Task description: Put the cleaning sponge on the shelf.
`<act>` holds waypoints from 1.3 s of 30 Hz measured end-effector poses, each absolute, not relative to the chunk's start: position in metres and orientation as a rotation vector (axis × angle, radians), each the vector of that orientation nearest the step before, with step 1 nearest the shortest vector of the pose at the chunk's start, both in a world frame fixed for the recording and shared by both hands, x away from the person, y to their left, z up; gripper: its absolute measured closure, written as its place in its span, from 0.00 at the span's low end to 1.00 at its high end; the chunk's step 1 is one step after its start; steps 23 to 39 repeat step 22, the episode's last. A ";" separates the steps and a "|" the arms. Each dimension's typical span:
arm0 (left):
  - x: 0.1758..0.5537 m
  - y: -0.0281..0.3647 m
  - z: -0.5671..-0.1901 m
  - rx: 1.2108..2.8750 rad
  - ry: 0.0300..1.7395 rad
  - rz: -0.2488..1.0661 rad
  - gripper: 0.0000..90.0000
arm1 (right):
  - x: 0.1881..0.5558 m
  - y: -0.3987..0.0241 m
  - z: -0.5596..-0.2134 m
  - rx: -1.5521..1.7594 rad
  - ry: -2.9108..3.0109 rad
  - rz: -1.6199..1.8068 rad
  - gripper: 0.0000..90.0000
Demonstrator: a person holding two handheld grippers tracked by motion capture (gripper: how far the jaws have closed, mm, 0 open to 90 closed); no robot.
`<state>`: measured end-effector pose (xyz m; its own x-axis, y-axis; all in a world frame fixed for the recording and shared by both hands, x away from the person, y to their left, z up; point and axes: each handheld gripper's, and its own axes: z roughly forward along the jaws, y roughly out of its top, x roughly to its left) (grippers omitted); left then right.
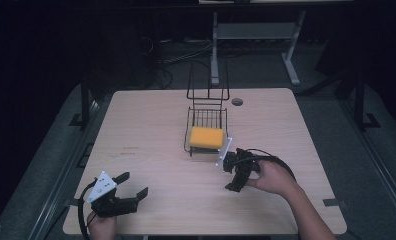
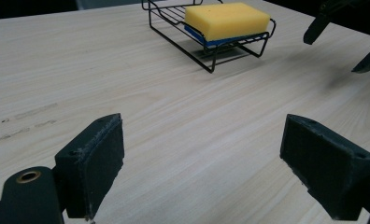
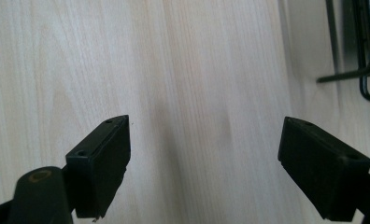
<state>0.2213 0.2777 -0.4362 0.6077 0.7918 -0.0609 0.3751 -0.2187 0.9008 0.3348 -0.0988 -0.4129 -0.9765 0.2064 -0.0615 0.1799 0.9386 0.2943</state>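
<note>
desk (image 1: 151, 150): pale wood, dark room all around
sponge (image 1: 206, 137): yellow, sitting in wire rack (image 1: 196, 120), mid-desk
right gripper (image 1: 238, 172): jaws wide open, empty, sponge at its 11 o'clock, way closer
left gripper (image 1: 128, 187): jaws open, empty, sponge off at 1 o'clock, well apart

Lab or recording room, not home. Dark surroundings, black backdrop all round. Single pale wood-top table (image 1: 151, 130) lit from above, almost bare. Loose cables (image 1: 186, 52) on grey floor behind it. White metal desk frame (image 1: 256, 37) at back. Black stand legs (image 1: 361, 107) either side of table. Tape marks (image 1: 332, 202) on table edge.
</note>
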 end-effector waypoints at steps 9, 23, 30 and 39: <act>0.221 0.277 -0.436 1.826 0.944 0.517 0.14 | 0.326 -0.114 -0.417 0.332 2.994 0.454 0.19; 0.221 0.278 -0.437 1.829 0.947 0.521 0.14 | 0.306 -0.142 -0.415 0.380 2.956 0.499 0.19; 0.221 0.278 -0.437 1.829 0.947 0.521 0.14 | 0.306 -0.142 -0.415 0.380 2.956 0.499 0.19; 0.221 0.278 -0.437 1.829 0.947 0.521 0.14 | 0.306 -0.142 -0.415 0.380 2.956 0.499 0.19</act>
